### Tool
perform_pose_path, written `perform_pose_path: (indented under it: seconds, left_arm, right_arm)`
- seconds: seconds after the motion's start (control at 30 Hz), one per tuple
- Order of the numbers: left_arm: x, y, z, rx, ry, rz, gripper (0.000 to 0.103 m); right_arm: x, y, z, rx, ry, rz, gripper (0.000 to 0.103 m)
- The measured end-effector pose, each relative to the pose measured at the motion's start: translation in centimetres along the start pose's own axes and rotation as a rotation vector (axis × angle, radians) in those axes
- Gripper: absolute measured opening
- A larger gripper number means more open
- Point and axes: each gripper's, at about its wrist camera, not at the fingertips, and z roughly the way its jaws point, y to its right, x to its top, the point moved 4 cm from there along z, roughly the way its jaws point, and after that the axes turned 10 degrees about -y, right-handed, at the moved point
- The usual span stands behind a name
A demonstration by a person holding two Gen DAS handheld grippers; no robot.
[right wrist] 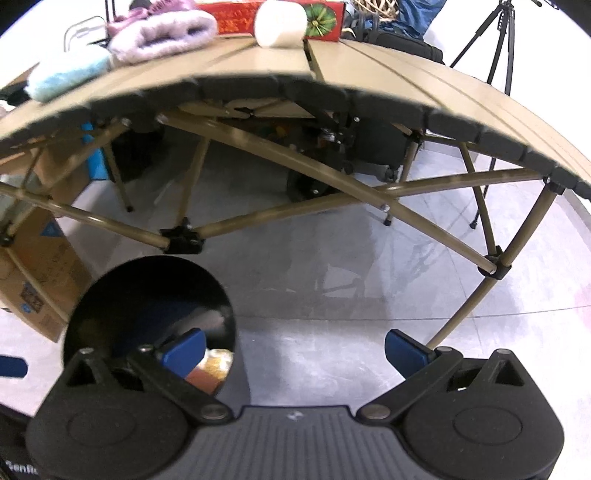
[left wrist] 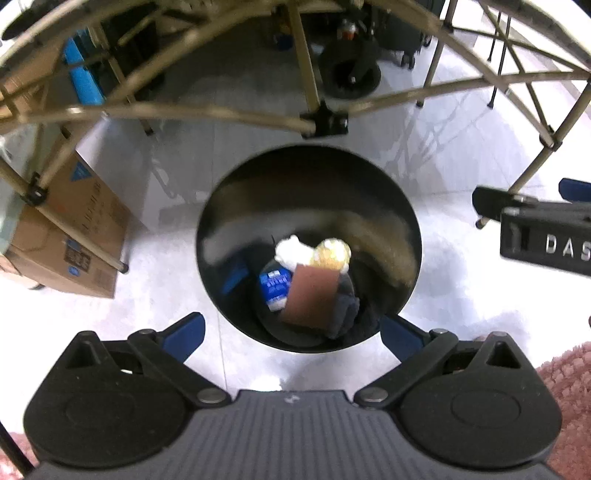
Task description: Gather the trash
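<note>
Down on the pale tiled floor (left wrist: 461,155) stands a round black bin (left wrist: 221,206), just in front of the folding table's crossed legs. At its bottom lies the collected trash: a brown rectangular piece (left wrist: 312,295) tilted on top, a blue printed packet (left wrist: 275,286) just to its left, a crumpled white wad (left wrist: 291,251) and a yellowish crinkled wrapper (left wrist: 332,253) behind it, and something dark and cloth-like (left wrist: 345,314) at the near right. All of it is rather blurred.

Directly above the bin hangs the left gripper (left wrist: 291,328), its blue-padded fingers spread wide on either side of the near rim, with nothing between them. The right gripper (right wrist: 293,349) is held beside it, a little to the right of the bin (right wrist: 110,295), jaws likewise parted and empty; its left pad overlaps the bin's mouth in the right wrist view, its right pad hangs over bare floor.

Beyond them, the tan slatted table (right wrist: 388,66) carries a pinkish fluffy cloth (right wrist: 162,31), a pale blue fluffy one (right wrist: 66,74), a white roll (right wrist: 280,24) and a red box (right wrist: 236,16) along the far edge. A cardboard box (left wrist: 74,236) sits on the floor to the left of the bin, and a black tripod (right wrist: 495,40) stands past the table's right end.
</note>
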Motion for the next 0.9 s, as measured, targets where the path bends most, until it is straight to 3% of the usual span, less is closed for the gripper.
perform_pose_path:
  seconds: [0.3, 0.6, 0.9]
  left_arm:
    - [-0.8, -0.7, -5.1, 0.008, 0.133, -0.01, 0.103]
    - [-0.6, -2.5, -10.7, 0.023, 0.294, -0.063, 0.103]
    - [1.2, -4.2, -14.6, 0.023, 0.421, -0.114, 0.103]
  right_arm:
    - [-0.1, -0.7, -5.7, 0.048, 0.114, -0.017, 0.103]
    - [1.0, -1.3, -12.1, 0.079, 0.289, -0.039, 0.103]
    - [3.6, -1.5, -14.8, 0.093, 0.405, -0.044, 0.103]
